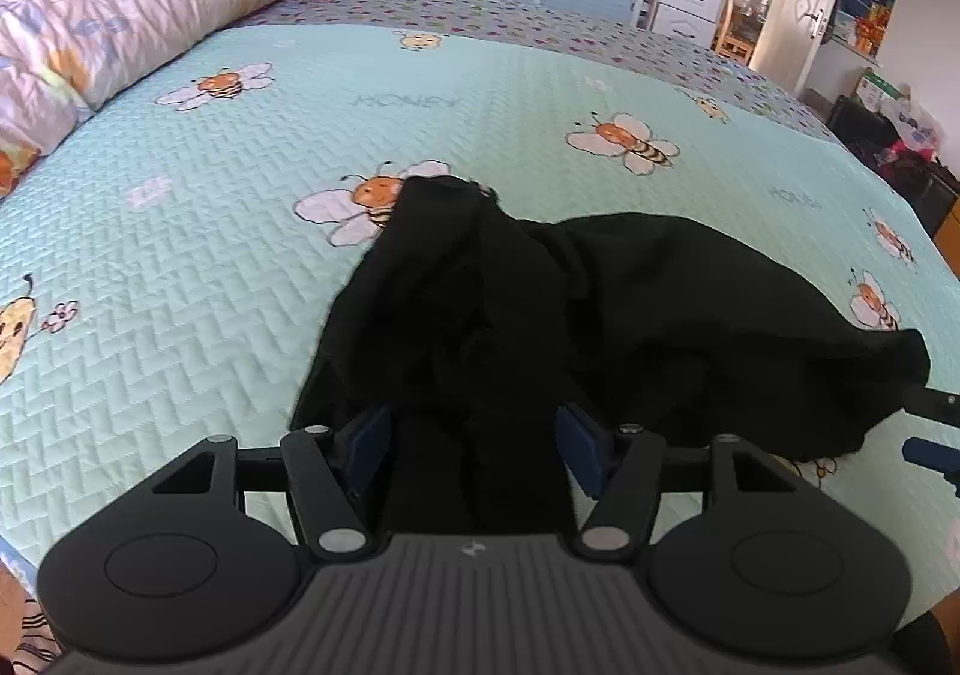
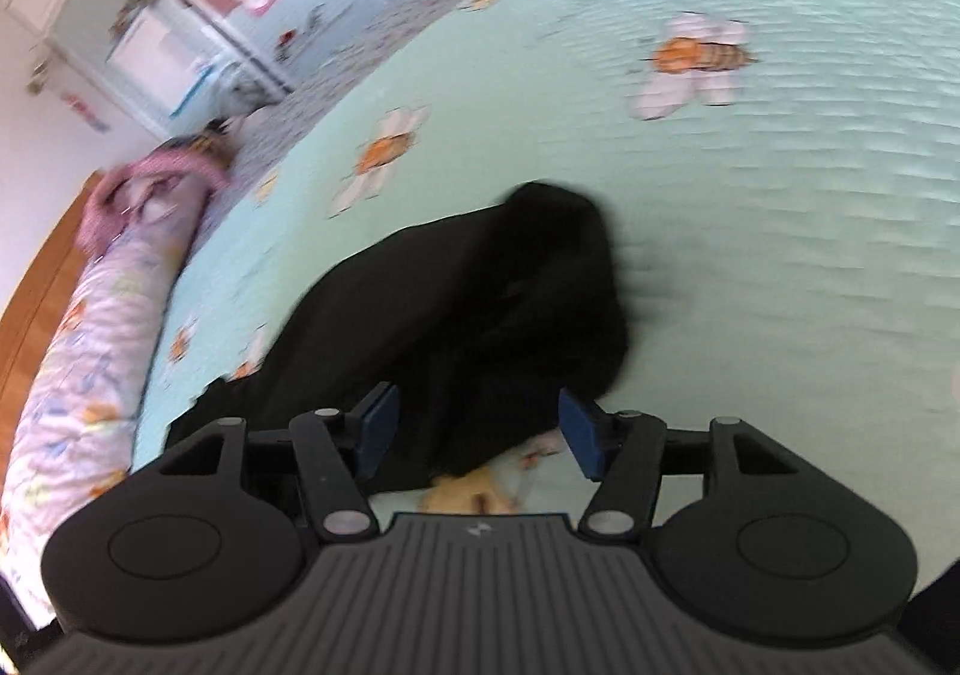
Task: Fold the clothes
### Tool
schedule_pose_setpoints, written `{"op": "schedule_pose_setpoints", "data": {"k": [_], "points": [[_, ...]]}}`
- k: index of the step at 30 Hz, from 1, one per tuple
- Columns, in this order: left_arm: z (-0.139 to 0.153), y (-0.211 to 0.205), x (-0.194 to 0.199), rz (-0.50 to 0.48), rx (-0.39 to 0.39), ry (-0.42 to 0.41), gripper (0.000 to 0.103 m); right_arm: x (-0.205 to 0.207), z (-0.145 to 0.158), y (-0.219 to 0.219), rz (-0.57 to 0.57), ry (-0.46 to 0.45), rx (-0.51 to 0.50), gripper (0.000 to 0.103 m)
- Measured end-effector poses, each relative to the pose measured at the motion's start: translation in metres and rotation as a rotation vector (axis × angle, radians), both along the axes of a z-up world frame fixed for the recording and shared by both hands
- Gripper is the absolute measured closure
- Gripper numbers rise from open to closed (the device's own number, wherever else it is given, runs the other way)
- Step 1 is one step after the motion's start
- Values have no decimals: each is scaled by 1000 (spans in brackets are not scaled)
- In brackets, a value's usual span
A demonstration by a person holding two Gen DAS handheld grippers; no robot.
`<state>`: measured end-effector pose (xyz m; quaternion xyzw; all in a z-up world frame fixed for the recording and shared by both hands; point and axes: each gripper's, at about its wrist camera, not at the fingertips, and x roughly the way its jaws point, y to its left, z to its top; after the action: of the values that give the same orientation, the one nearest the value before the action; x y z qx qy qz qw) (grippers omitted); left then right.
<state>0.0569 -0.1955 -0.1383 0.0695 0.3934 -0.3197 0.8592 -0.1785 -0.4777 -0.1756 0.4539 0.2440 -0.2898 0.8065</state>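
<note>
Left wrist view shows your left gripper (image 1: 474, 444) and right gripper (image 2: 477, 432) with jaws wide over the crumpled black garment (image 1: 600, 315) on the bed (image 1: 240, 285); next, spread it flat.

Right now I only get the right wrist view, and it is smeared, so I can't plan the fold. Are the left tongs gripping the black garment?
Observer: No. The left tongs stand open. The black garment runs between their pads, not pinched.
Operator: How does the cloth lie on that side?
Observer: It is rumpled into two humps, and its far tip covers part of a bee print on the bedspread.
</note>
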Motion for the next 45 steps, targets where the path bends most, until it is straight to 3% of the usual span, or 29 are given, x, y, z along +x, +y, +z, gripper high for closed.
{"op": "schedule_pose_setpoints", "data": {"k": [4, 9, 16, 23, 25, 30, 33, 45], "points": [[-7, -7, -5, -15, -3, 8, 39, -3, -12, -8, -26, 23, 28, 42], [-10, -12, -10, -30, 31, -7, 38, 9, -22, -14, -42, 33, 24, 31], [-17, -5, 0, 12, 78, 2, 36, 30, -39, -23, -32, 41, 82, 31], [-39, -11, 9, 15, 119, 38, 33, 68, -41, -14, 0, 95, 18, 23], [-44, -14, 10, 12, 131, 43, 32, 79, -38, -10, 33, 124, -36, 27], [-54, -17, 10, 5, 153, 46, 28, 100, -28, 0, 103, 198, -133, 78], [-55, -17, 8, -1, 159, 36, 27, 104, -16, 10, 128, 208, -190, 83], [-48, -10, 6, 11, 135, 54, 27, 94, 48, 57, 188, 161, -369, 86]]}}
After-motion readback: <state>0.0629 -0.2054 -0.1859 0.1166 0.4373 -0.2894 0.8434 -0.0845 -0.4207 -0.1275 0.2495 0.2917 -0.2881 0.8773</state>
